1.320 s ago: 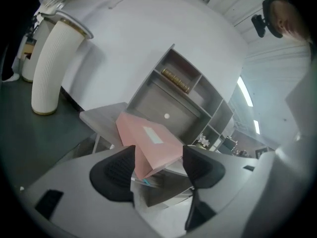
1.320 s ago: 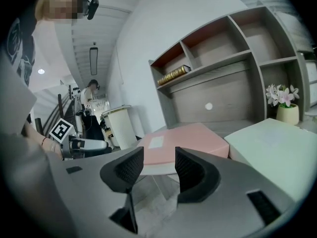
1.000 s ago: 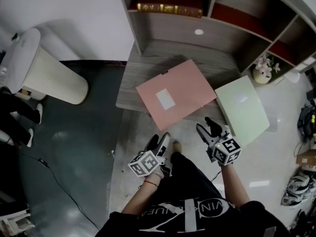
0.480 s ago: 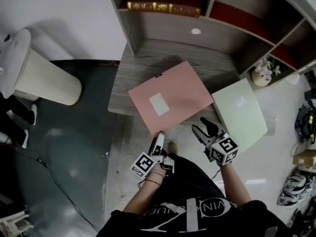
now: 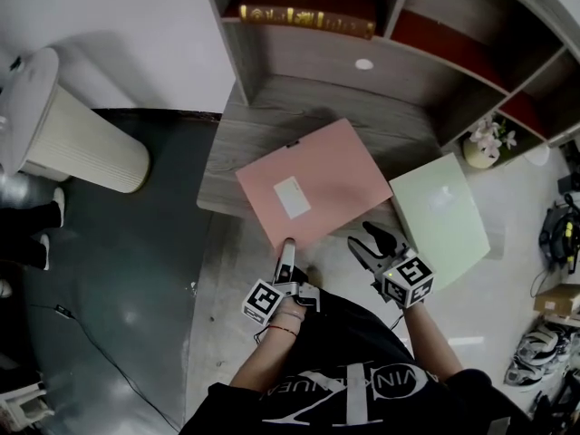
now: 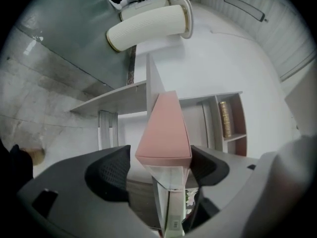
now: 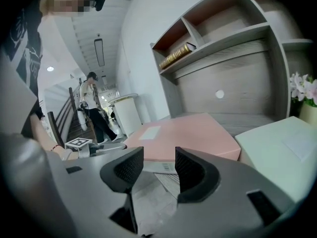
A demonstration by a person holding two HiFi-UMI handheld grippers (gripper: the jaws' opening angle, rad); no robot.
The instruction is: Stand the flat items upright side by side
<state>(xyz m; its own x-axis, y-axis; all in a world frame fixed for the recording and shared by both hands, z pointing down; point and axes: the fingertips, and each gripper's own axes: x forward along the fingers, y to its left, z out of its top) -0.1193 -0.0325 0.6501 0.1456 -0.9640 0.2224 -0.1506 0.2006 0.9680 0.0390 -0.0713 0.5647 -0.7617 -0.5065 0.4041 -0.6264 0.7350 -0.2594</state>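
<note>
Straddling pink folder (image 5: 335, 175) corner — left gripper (image 5: 287, 247) jaws have just been opening, unclamped | right gripper (image 5: 362, 238) jaws spread apart

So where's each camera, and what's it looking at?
Head view: on the person's head, facing down at pink folder and green folder; forearms, left hand-held gripper, right hand-held gripper show.
Left gripper view: on the left one, looking along its jaws, which have just been opening, the pink folder's corner between them.
Right gripper view: on the right one, facing the shelves; empty jaws show.
All share the pink folder.
</note>
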